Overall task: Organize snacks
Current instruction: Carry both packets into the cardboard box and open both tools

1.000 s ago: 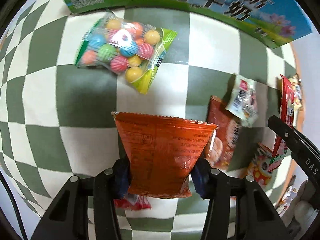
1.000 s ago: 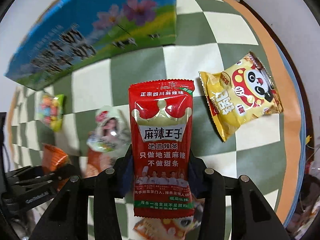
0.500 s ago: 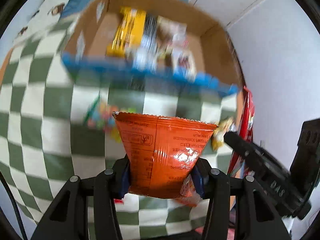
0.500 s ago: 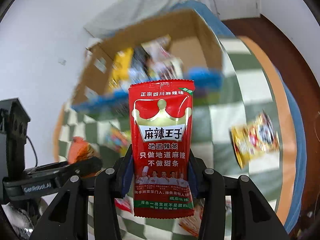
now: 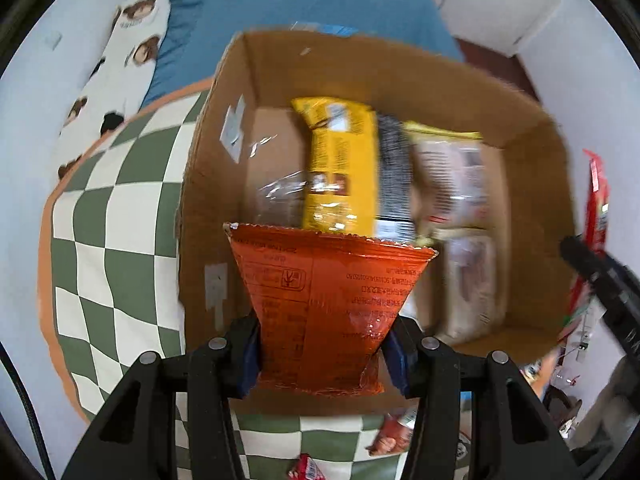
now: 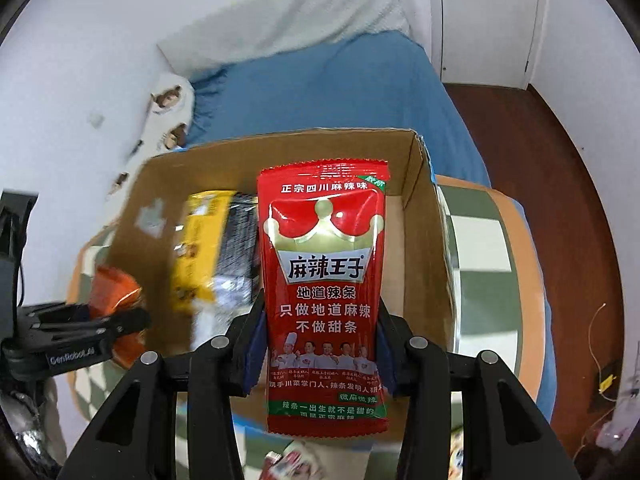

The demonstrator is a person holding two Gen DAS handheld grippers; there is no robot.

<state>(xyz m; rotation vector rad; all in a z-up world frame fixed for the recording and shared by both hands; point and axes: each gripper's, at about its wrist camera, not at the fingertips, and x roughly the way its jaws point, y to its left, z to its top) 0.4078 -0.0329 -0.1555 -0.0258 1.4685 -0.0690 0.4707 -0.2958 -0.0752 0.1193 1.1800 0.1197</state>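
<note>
My left gripper [image 5: 322,354] is shut on an orange snack packet [image 5: 324,300] and holds it above the near edge of an open cardboard box [image 5: 532,184]. The box holds a yellow packet [image 5: 340,168], a black packet and pale wrapped snacks. My right gripper [image 6: 320,348] is shut on a red spicy-strip packet [image 6: 324,280], held upright over the same box [image 6: 424,240]. The left gripper with the orange packet [image 6: 112,284] shows at the left of the right wrist view. The right gripper's finger [image 5: 600,280] shows at the right of the left wrist view.
The box stands on a green and white checkered cloth [image 5: 116,240]. Loose snack packets [image 5: 394,432] lie on the cloth near the box's front. A bed with a blue sheet [image 6: 320,92] lies behind the table. A white door [image 6: 488,20] is at the back right.
Both grippers have risen from the table and moved forward with their packets. The box's inside now fills both views, where a second ago only its outer side showed.
</note>
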